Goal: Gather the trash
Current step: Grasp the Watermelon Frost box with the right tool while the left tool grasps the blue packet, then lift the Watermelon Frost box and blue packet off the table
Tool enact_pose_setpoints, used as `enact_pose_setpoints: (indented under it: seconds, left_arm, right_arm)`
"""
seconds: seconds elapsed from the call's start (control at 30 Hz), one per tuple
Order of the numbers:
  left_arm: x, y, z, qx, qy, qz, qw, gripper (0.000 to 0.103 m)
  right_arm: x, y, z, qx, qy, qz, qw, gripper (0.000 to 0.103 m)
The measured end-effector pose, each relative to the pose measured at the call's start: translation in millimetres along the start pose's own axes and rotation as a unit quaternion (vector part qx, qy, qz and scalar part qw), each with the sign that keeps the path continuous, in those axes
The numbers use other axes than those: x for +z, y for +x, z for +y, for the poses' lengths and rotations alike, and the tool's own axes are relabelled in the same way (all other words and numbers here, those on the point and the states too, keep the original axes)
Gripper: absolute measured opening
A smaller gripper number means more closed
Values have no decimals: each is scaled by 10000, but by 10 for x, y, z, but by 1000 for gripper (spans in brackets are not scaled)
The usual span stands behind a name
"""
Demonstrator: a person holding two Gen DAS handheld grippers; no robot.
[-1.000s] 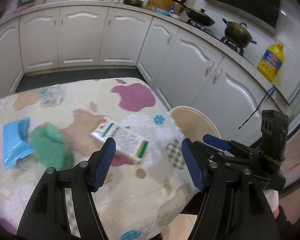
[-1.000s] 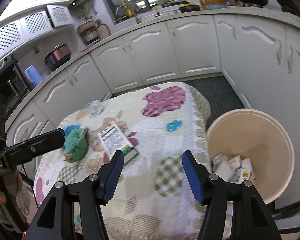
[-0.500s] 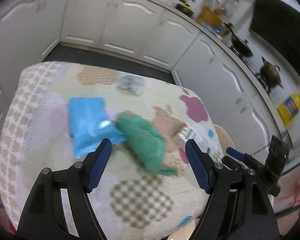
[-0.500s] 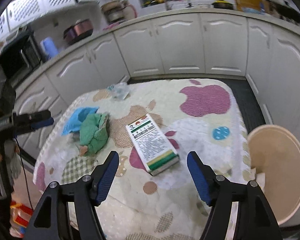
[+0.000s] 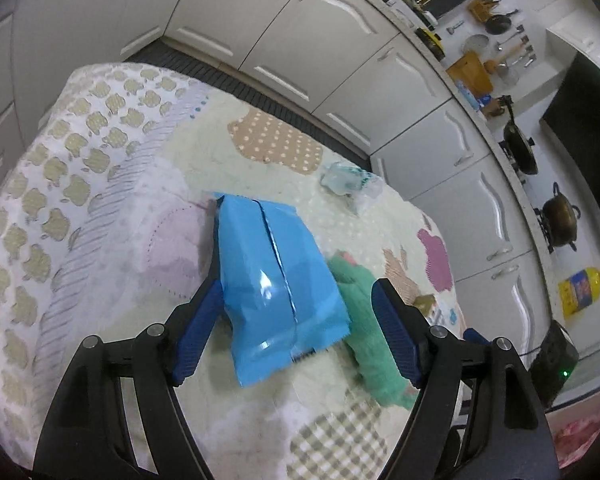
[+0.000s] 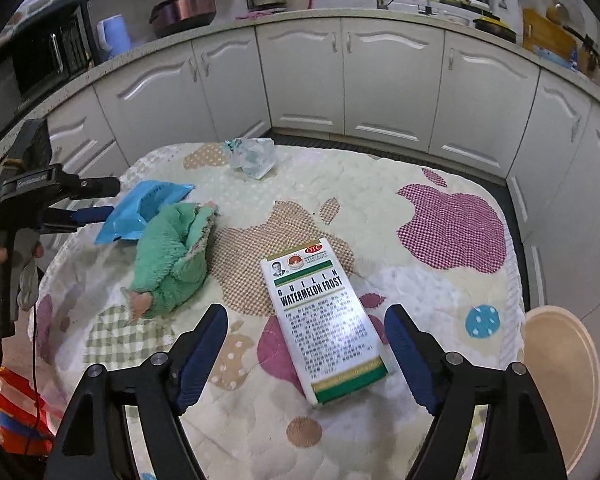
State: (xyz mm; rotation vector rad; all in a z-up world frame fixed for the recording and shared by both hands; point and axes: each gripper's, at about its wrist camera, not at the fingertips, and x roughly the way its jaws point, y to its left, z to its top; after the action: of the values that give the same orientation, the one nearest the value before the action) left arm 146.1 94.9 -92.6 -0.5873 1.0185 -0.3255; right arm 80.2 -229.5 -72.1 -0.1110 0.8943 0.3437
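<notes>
Grippers: left gripper (image 5: 296,332) and right gripper (image 6: 306,356) both spread, empty | near: medicine box (image 6: 324,320), blue pouch (image 5: 278,280) | mid: green cloth (image 6: 172,256) | far: crumpled plastic (image 6: 252,156) | bin (image 6: 560,372) right, off-table | progress: four pieces uncollected.

A bench (image 6: 440,168) under an apple-patterned quilted cover carries a blue pouch (image 5: 278,292), green fuzzy cloth (image 6: 172,258), crumpled clear wrapper (image 6: 254,156) and white medicine box (image 6: 326,324).
</notes>
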Motion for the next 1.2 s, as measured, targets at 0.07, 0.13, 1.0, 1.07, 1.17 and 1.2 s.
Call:
enact_pose_setpoints:
  seconds: [0.07,0.13,1.0,1.07,1.17,1.2]
  left_arm:
    - [25,98,7,11,8,66,10000,76]
    - [42,205,-3,103,38,178,9998,76]
    - [-186,-206,-189,306,784,-239,9962,22]
    - [-218,-209,-186,304,776,-196,9963,22]
    - [-281,-220,-160,209,669,-146,9974,19]
    - [-301,-230,-158,186,663,-150,9975,17]
  right_arm:
    - [16,53,-7,-1,-2,24,10000,80]
    - [31,124,-20,-3,-7,78,10000,81]
    - [-87,12,28,245,94,-194,9995,49]
    - [-103,-21,57,250,85,-220,9994,49]
    - [-135,-84,93,260,61,-255,9993,49]
    - [-144,-111,104,266,53,-269,9993,49]
